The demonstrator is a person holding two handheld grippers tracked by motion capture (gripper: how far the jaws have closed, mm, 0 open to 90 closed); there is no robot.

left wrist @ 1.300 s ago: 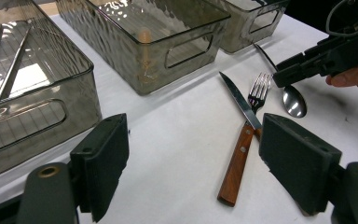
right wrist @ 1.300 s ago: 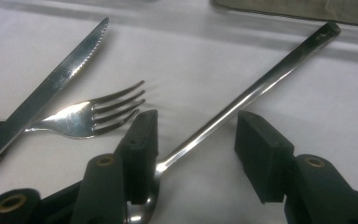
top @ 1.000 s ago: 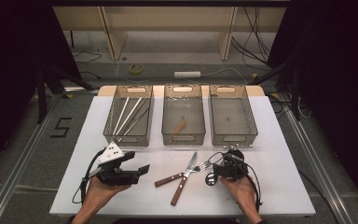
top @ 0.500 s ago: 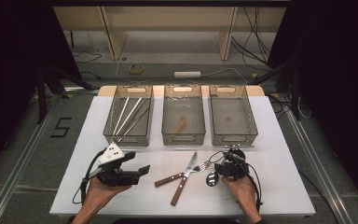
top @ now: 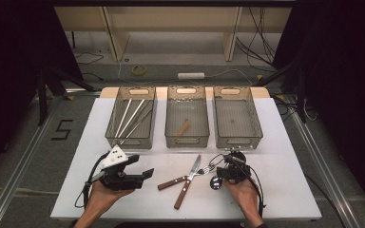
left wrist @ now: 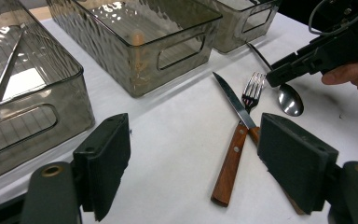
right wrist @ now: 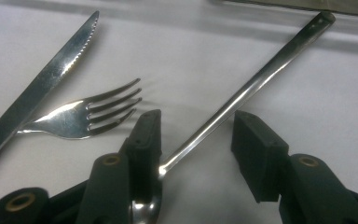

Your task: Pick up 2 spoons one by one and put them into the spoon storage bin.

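My right gripper [right wrist: 198,119] is held low over the table, open, and its jaws have just been opening. The handle of a steel spoon [right wrist: 242,93] lies slanted between them, close against the left jaw, and the right jaw stands clear of it. To its left lie a fork [right wrist: 81,114] and a serrated knife [right wrist: 51,74]. From above, the knife [top: 190,178] crosses the wooden-handled fork [top: 173,182] at the table's front centre. The spoon bowl [top: 215,183] sits under my right gripper [top: 222,172]. My left gripper [top: 141,166] [left wrist: 193,140] rests open at the front left, with nothing between its jaws.
Three smoky clear bins stand in a row behind the cutlery. The left bin [top: 129,142] holds several long metal rods. A small wooden piece [top: 184,128] lies in the middle bin [top: 187,141]. The right bin [top: 237,141] looks bare. White tabletop lies around both hands.
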